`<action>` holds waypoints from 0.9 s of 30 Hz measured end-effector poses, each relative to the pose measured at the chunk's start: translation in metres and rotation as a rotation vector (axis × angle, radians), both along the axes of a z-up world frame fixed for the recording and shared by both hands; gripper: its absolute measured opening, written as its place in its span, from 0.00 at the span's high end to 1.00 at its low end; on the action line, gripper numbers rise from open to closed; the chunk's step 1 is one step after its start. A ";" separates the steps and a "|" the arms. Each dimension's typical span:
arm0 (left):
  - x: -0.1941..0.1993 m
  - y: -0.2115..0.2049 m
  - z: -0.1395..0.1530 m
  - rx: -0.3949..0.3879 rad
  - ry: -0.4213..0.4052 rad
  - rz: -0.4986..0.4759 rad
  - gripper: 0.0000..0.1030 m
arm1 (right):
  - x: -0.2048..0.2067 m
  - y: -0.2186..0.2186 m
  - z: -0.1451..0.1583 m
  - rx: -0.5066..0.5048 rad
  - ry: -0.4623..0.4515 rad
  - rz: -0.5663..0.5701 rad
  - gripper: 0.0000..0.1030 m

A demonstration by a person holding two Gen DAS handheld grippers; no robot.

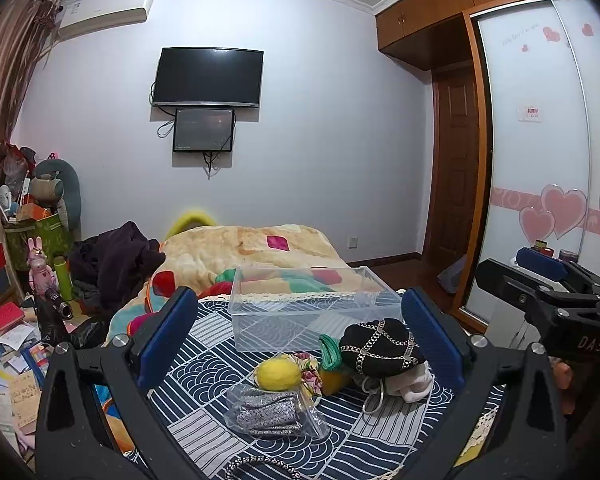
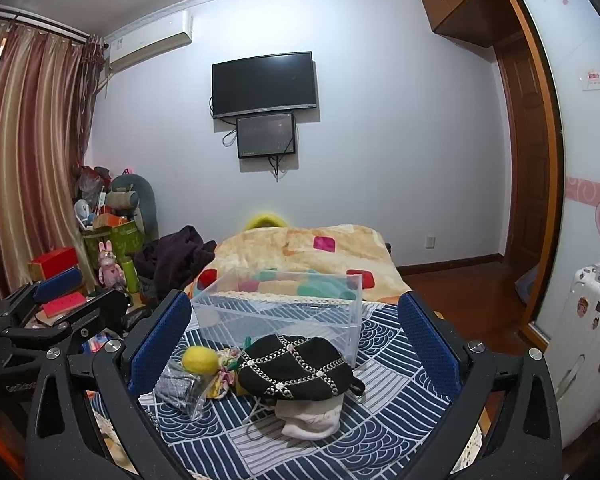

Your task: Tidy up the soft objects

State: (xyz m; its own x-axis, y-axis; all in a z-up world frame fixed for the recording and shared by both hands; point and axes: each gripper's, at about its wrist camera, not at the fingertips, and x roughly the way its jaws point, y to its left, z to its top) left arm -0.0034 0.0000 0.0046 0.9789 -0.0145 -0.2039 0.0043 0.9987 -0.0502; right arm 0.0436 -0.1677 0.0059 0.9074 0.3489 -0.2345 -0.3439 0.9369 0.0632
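A clear plastic bin [image 1: 312, 312] [image 2: 280, 312] stands empty on the blue patterned cloth [image 1: 204, 360] [image 2: 400, 376]. In front of it lies a pile: a black hat with silver chain [image 1: 380, 344] [image 2: 296, 364], a yellow felt lemon [image 1: 279, 374] [image 2: 199, 359], a grey glittery item in a clear bag [image 1: 268, 408] [image 2: 180, 390], a floral fabric piece [image 1: 310, 372], a green item [image 1: 330, 350] and a white sock [image 1: 414, 386] [image 2: 312, 420]. My left gripper [image 1: 296, 340] is open above the pile. My right gripper [image 2: 296, 340] is open above it too, and shows at the right of the left view [image 1: 540, 280].
A bed with an orange patterned blanket [image 1: 260, 248] [image 2: 300, 248] lies behind the bin, with dark clothes [image 1: 116, 260] on its left. Clutter and books [image 1: 12, 340] fill the floor at the left. A white suitcase [image 2: 584, 352] and a wardrobe [image 1: 540, 160] stand at the right.
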 end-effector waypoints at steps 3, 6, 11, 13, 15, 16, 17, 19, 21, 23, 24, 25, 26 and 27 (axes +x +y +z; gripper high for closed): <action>0.000 0.000 0.000 0.001 -0.002 0.001 0.00 | 0.000 0.000 0.000 0.001 -0.001 0.001 0.00; -0.001 -0.001 0.000 0.001 -0.004 0.001 0.00 | 0.000 0.000 0.001 0.002 -0.003 0.001 0.00; -0.002 -0.001 0.000 0.000 -0.010 0.000 0.00 | -0.001 0.000 0.002 0.003 -0.004 0.001 0.00; -0.003 -0.001 0.000 -0.001 -0.012 0.001 0.00 | -0.001 0.001 0.003 0.004 -0.005 0.001 0.00; -0.003 -0.001 0.000 -0.001 -0.012 0.001 0.00 | -0.002 0.001 0.004 0.006 -0.008 0.002 0.00; -0.003 -0.001 0.000 -0.001 -0.012 0.001 0.00 | -0.002 0.001 0.004 0.007 -0.010 0.002 0.00; -0.003 -0.001 0.000 -0.001 -0.012 0.000 0.00 | -0.002 0.001 0.004 0.007 -0.011 0.002 0.00; -0.003 -0.001 0.001 -0.001 -0.013 0.001 0.00 | -0.002 0.001 0.004 0.007 -0.012 0.002 0.00; -0.003 -0.001 0.001 -0.001 -0.012 0.001 0.00 | -0.002 0.001 0.004 0.008 -0.012 0.003 0.00; -0.003 -0.002 0.001 -0.001 -0.013 0.001 0.00 | -0.002 0.002 0.005 0.008 -0.011 0.003 0.00; -0.003 -0.002 0.001 -0.001 -0.013 0.001 0.00 | -0.003 0.001 0.004 0.008 -0.012 0.003 0.00; -0.003 -0.002 0.001 -0.001 -0.014 0.001 0.00 | -0.003 0.001 0.004 0.008 -0.013 0.003 0.00; -0.003 -0.002 0.002 -0.001 -0.015 0.001 0.00 | -0.003 0.002 0.005 0.009 -0.014 0.003 0.00; -0.003 -0.002 0.002 -0.001 -0.015 0.001 0.00 | -0.003 0.001 0.004 0.009 -0.013 0.004 0.00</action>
